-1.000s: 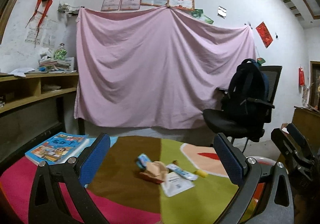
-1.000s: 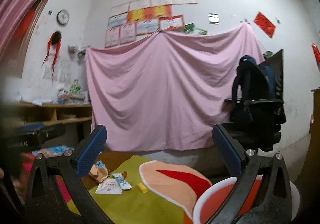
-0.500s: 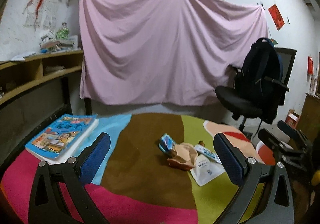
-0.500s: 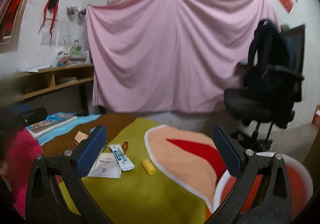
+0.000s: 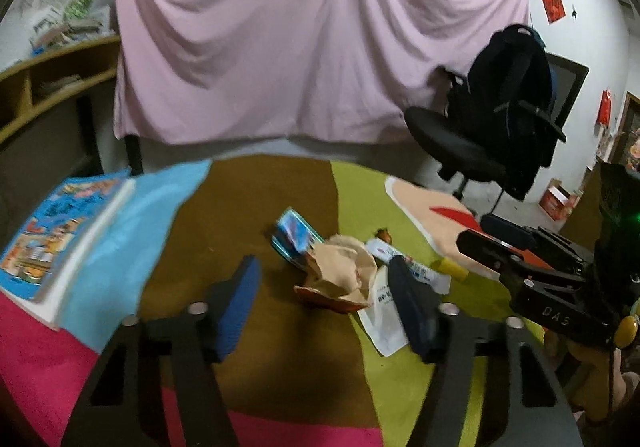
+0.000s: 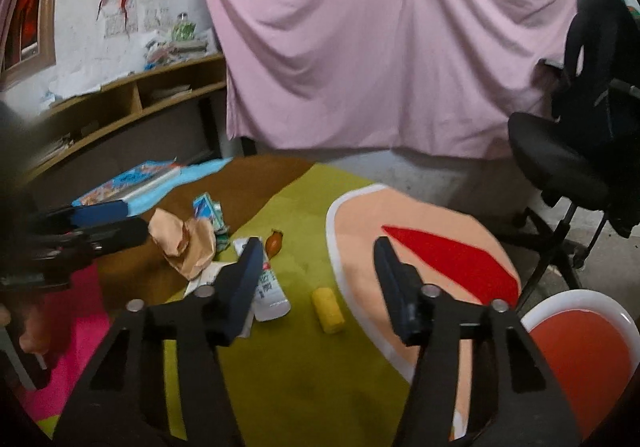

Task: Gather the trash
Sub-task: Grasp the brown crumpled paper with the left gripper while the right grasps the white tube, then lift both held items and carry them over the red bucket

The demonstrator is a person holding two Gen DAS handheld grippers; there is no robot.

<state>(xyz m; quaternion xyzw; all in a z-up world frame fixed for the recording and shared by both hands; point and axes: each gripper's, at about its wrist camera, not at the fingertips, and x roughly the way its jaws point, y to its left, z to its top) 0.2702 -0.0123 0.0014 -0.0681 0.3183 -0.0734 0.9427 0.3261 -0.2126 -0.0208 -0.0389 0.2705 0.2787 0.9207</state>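
Observation:
Trash lies on the colourful table: a crumpled tan paper (image 5: 340,271) (image 6: 186,243), a blue wrapper (image 5: 294,235) (image 6: 208,209), a white tube (image 5: 404,261) (image 6: 266,281), a white packet (image 5: 384,321), a yellow piece (image 6: 328,309) (image 5: 452,267) and a small brown scrap (image 6: 274,241). My left gripper (image 5: 326,303) is open, just in front of the tan paper. My right gripper (image 6: 316,275) is open, above the yellow piece. Both hold nothing.
A red and white bowl (image 6: 580,351) sits at the table's right edge. A book (image 5: 56,231) lies far left. An office chair with a dark backpack (image 5: 508,115) stands beyond the table. A pink sheet (image 5: 312,27) hangs behind, with shelves (image 6: 132,103) to the left.
Both grippers have tipped down and moved closer to the trash pile. Both pairs of jaws have narrowed but remain open.

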